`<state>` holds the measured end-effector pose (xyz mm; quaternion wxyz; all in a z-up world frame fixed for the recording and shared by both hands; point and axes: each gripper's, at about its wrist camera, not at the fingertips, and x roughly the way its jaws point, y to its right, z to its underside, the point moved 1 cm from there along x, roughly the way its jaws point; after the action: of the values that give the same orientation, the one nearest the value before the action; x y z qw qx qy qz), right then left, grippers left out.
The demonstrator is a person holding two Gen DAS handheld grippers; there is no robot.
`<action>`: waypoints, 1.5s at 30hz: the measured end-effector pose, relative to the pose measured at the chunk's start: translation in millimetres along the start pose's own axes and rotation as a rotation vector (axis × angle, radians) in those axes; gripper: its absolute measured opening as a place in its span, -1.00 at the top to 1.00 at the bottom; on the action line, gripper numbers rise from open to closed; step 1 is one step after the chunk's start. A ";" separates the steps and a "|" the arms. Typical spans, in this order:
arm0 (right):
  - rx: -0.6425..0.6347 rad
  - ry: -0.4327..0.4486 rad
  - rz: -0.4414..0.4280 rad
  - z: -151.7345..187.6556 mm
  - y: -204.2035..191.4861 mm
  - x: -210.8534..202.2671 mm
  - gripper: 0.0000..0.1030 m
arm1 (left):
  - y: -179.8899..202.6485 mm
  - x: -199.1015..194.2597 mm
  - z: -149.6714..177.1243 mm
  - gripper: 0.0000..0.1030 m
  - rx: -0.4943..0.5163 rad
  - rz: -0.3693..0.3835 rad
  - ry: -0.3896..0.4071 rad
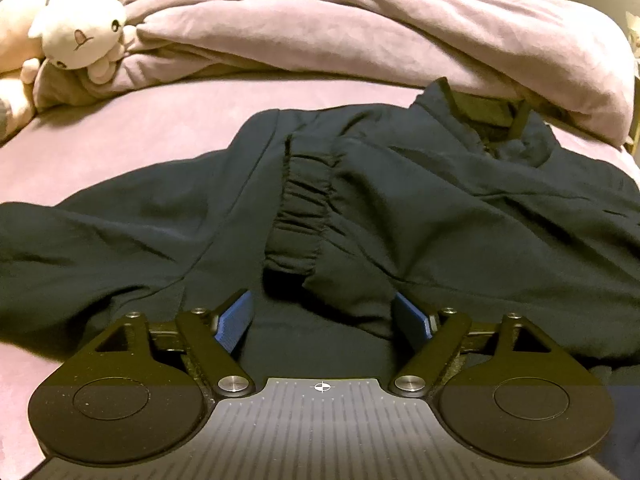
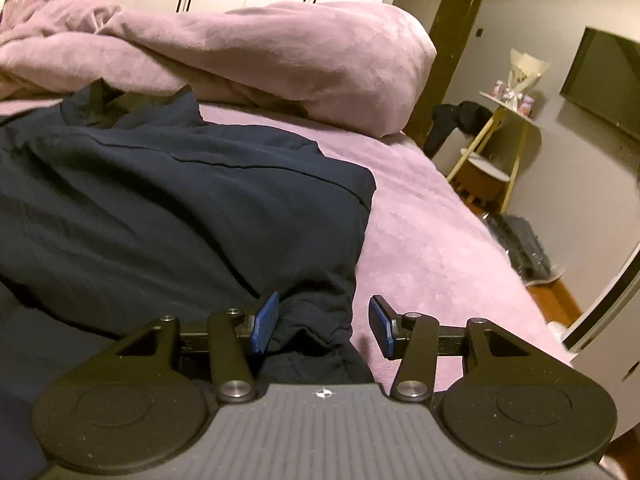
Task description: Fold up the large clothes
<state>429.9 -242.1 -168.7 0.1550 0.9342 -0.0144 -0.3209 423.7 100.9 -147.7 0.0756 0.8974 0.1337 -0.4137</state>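
Jacket (image 1: 440, 200): dark navy, spread on the pink bed (image 1: 120, 128), its hem nearest the grippers and its collar (image 1: 480, 108) at the far end, just under the edge of the duvet (image 1: 360, 28).

Nearest, the left gripper (image 1: 322, 316) sits low over the near hem, jaws wide apart with cloth lying between the blue pads (image 1: 236, 320) but not pinched. Right in front of it a sleeve has been laid inward across the body, its gathered cuff (image 1: 300, 216) pointing toward the gripper, which suggests the sides are already turned in and the lengthwise fold comes next.

The right gripper (image 2: 324, 324) is at the jacket's near right corner (image 2: 312, 328). Its jaws also stand apart, straddling the cloth's edge: the left pad touches the bunched fabric, the right pad hangs over bare sheet. Nothing is clamped.

Both grippers at the hem, one toward each side, look placed to pinch it and carry it up to the collar.

Farther off, the right edge of the jacket lies straight. Beyond that the duvet is heaped, with a plush toy (image 1: 80, 28) at far left.
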 end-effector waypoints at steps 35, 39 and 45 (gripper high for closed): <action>0.430 -0.129 -0.432 52.3 -31.6 -154.5 0.11 | -373.6 -71.7 81.6 -0.52 -0.983 0.122 0.118; 0.431 -0.166 -0.405 58.2 -31.3 -155.7 0.11 | -419.4 -49.9 96.9 -0.17 -1.201 0.150 0.168; 0.510 -0.200 -0.387 59.1 -22.4 -145.0 0.11 | -452.4 -27.1 117.7 0.70 -1.438 0.223 0.200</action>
<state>277.5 -219.1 -133.2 -0.1498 0.8923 0.0683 -0.4204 184.9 498.1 -214.4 0.6747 0.6678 0.2864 -0.1296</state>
